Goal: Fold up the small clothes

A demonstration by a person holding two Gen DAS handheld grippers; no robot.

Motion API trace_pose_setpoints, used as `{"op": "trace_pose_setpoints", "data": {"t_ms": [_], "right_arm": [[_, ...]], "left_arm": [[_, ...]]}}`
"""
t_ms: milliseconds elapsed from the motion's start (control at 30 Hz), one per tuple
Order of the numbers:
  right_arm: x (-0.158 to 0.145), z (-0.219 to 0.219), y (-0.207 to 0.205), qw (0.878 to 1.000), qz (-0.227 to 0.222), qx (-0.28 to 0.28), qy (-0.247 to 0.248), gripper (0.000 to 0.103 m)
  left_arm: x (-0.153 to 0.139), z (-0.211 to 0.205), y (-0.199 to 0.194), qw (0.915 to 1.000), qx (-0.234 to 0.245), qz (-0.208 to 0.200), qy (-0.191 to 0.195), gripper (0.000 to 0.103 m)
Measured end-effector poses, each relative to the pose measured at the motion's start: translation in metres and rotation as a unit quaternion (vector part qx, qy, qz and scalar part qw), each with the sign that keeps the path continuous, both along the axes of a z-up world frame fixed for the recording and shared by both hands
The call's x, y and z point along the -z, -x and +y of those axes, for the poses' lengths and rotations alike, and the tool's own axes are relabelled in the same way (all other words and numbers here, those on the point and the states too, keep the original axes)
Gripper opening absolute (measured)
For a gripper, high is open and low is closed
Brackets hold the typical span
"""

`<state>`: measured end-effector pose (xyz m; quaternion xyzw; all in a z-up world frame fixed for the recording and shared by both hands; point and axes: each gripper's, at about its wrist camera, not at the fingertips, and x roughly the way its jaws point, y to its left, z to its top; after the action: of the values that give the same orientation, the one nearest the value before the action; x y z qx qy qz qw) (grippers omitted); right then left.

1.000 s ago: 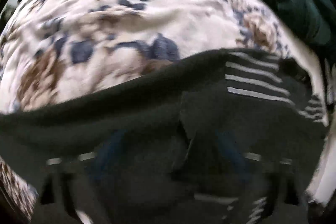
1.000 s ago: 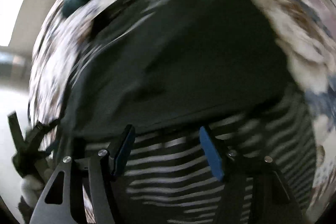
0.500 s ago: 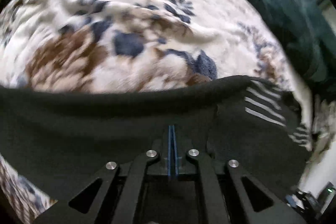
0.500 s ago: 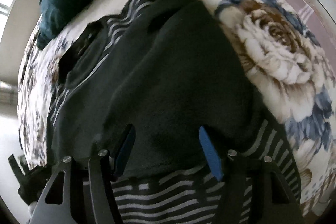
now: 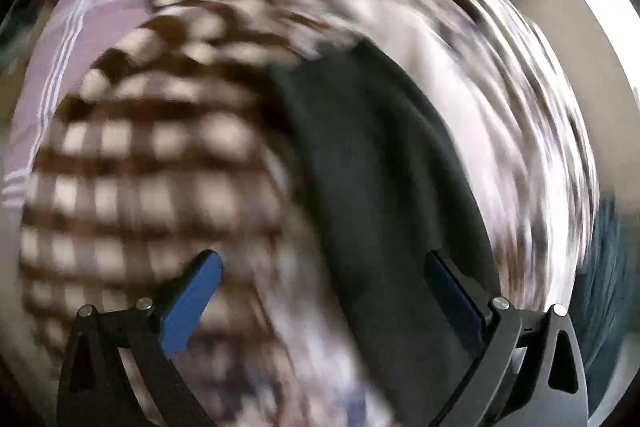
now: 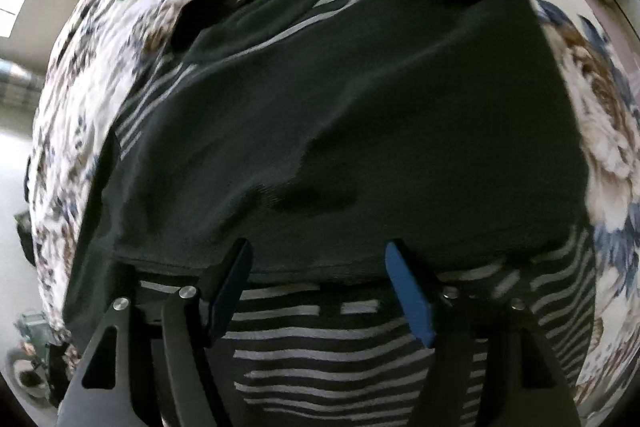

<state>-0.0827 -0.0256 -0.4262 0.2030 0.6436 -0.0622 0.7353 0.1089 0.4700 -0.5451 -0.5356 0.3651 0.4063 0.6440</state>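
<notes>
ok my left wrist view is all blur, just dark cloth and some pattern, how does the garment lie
Observer: In the right wrist view the dark garment lies spread on the floral bedspread, a plain dark layer folded over its grey-striped part.
Operator: is the right tool gripping it
Observer: No. The right tool hangs over the plain layer's hem with its jaws opening, and the pads are not pressing any cloth.
</notes>
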Motion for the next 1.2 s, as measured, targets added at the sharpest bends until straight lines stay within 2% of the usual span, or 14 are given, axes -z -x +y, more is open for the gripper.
{"op": "trace_pose_setpoints", "data": {"t_ms": [100,167,200,233,267,400,467,500,533,600,767,833,933,1200], "right_arm": [[0.011,0.017,-0.007,1.000,0.004,-0.010,0.027,0.071],[0.015,0.026,-0.011,0.999,0.004,-0.014,0.044,0.071],[0.016,0.029,-0.012,0.999,0.004,-0.015,0.048,0.071],[0.017,0.033,-0.014,0.999,0.003,-0.017,0.050,0.071],[0.017,0.037,-0.015,0.998,0.000,-0.020,0.052,0.071],[0.015,0.047,-0.018,0.995,0.008,-0.044,0.092,0.071],[0.007,0.053,-0.021,0.986,0.004,-0.068,0.151,0.072],[0.003,0.055,-0.021,0.983,-0.001,-0.075,0.168,0.075],[0.000,0.056,-0.021,0.980,-0.005,-0.082,0.183,0.090],[-0.002,0.056,-0.022,0.977,-0.003,-0.096,0.189,0.102],[-0.017,0.039,-0.020,0.980,-0.010,-0.093,0.175,0.102],[-0.021,0.028,-0.018,0.984,-0.014,-0.085,0.159,0.102],[-0.024,0.001,-0.014,0.991,-0.013,-0.058,0.121,0.102],[-0.027,-0.104,0.022,0.997,0.004,0.012,0.082,0.102]], "left_arm": [[0.003,0.026,0.000,0.9990,-0.034,-0.008,-0.029,0.102],[-0.003,0.033,-0.016,0.9975,-0.007,0.014,-0.070,0.090],[-0.004,0.034,-0.021,0.9963,0.004,0.021,-0.083,0.069],[-0.006,0.035,-0.028,0.9943,0.021,0.033,-0.099,0.031],[-0.008,0.034,-0.033,0.9919,0.032,0.051,-0.112,0.011],[-0.040,0.018,-0.037,0.9783,0.065,0.077,-0.181,0.007],[-0.071,-0.002,-0.036,0.9690,0.085,0.072,-0.220,0.007],[-0.084,-0.010,-0.040,0.9643,0.097,0.070,-0.237,0.007],[-0.101,-0.023,-0.043,0.9575,0.113,0.065,-0.257,0.007],[-0.127,-0.048,-0.060,0.9436,0.146,0.058,-0.292,0.007],[-0.175,-0.124,-0.118,0.9188,0.240,0.001,-0.313,0.007],[-0.188,-0.172,-0.150,0.9036,0.294,-0.030,-0.310,0.007],[-0.190,-0.255,-0.193,0.8709,0.387,-0.068,-0.296,0.007],[-0.135,-0.504,-0.273,0.7796,0.584,-0.141,-0.178,0.007]]}}
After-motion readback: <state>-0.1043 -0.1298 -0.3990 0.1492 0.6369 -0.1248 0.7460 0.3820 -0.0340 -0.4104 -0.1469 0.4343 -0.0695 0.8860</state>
